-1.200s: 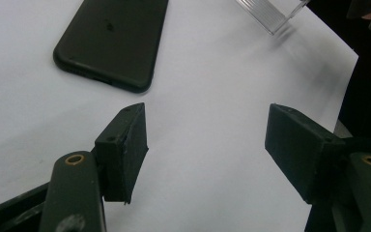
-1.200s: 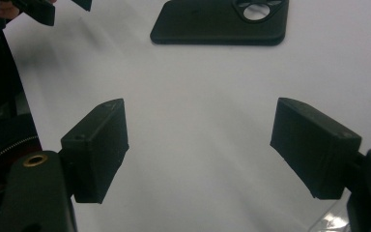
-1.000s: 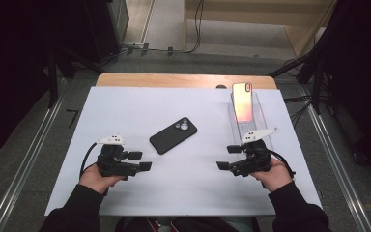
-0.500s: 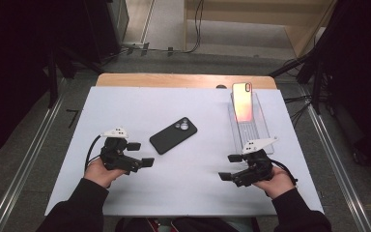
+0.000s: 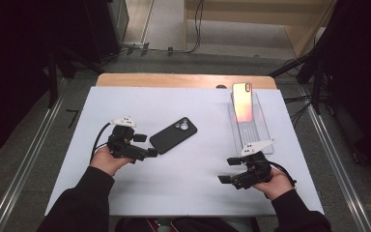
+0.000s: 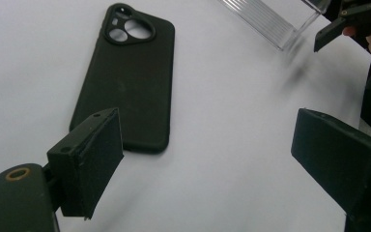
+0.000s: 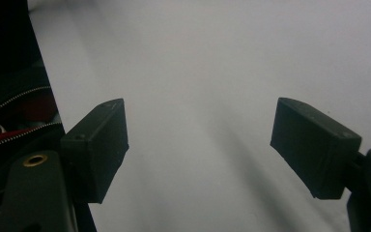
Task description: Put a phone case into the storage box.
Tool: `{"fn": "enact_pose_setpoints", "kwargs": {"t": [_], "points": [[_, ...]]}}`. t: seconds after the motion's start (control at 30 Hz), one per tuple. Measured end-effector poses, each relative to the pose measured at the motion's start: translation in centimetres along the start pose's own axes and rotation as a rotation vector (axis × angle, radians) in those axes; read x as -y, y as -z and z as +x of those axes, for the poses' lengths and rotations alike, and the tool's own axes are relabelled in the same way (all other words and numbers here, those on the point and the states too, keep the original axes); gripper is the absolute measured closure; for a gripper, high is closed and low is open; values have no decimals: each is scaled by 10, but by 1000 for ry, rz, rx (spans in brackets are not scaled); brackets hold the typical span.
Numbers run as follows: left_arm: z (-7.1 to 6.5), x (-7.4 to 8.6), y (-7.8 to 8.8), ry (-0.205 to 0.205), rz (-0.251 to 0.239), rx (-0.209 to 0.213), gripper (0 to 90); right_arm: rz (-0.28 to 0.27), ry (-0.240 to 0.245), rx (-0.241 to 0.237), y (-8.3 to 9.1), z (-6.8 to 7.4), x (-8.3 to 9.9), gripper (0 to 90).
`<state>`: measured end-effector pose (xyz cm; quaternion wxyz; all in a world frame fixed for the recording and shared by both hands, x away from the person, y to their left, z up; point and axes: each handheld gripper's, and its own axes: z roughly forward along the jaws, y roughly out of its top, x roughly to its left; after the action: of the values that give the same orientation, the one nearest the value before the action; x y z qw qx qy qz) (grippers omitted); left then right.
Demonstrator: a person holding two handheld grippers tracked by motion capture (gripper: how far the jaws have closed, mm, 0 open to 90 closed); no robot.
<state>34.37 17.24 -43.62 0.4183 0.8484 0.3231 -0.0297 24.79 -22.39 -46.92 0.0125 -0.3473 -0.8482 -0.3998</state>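
The black phone lies face down on the white bench, near its middle, camera end pointing away from the person. The left gripper sits just beside the phone's near end, its jaws having just been opening; they stand wide apart with nothing between them, one jaw almost at the phone's corner in the left gripper view. The right gripper hovers low over bare bench, well apart from the phone, jaws apart and empty. Beyond it a clear stand carries a second phone with a glowing screen.
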Motion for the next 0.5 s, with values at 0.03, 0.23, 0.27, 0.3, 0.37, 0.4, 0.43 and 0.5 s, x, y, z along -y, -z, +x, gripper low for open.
{"fn": "enact_pose_setpoints", "kwargs": {"t": [0.03,0.23,0.27,0.3,0.37,0.4,0.43,0.5], "points": [[1,-2,-1,-1,0,-3,111,-1,-2,-2,0,0,0,190],[7,-15,-12,-9,12,6,112,-3,-3,-10,-1,-1,0,190],[8,-18,-13,-7,11,7,112,-2,-1,-7,-1,-1,0,191],[9,-19,-15,-5,2,11,113,0,-3,-5,0,0,0,190],[11,-23,-19,-8,6,12,113,-4,-2,-8,0,1,1,190],[11,-25,-21,-15,9,6,112,-3,-1,-10,0,1,1,191],[11,-26,-23,-21,9,5,112,-3,-3,-12,0,1,1,190],[13,-29,-27,-26,17,5,113,3,-6,-11,-1,1,1,191]]}}
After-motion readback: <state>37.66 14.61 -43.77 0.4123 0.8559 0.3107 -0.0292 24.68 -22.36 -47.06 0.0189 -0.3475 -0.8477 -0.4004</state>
